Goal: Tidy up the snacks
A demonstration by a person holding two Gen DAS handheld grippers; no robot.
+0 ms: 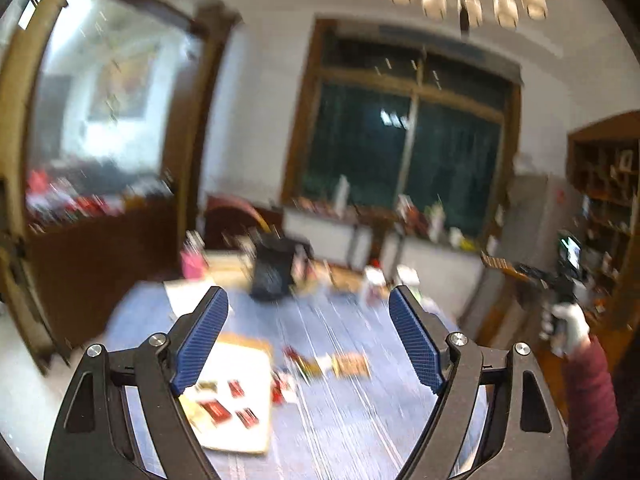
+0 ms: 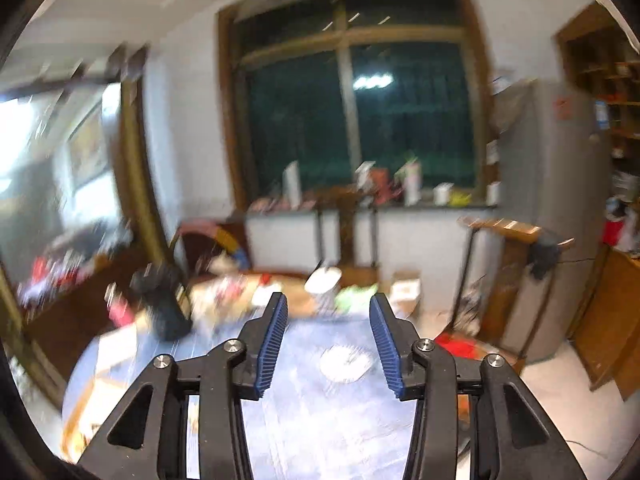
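Left wrist view: left gripper [image 1: 308, 334] fingers spread wide, nothing between them, raised over the blue-covered surface [image 1: 360, 412]. Snack packets: small red ones [image 1: 218, 410] lying on a pale tray [image 1: 256, 432] low and toward the left finger, another loose cluster [image 1: 320, 364] just ahead and below between the fingers, long axes unreadable through blur. Judged nearer to this hand than to the other. Right wrist view: right gripper [image 2: 328, 346] fingers partly apart, empty, aimed past a white round dish [image 2: 346, 364]. Black bag [image 1: 272, 270] standing farther back, well clear. Gloved hand [image 1: 572, 326] far right.
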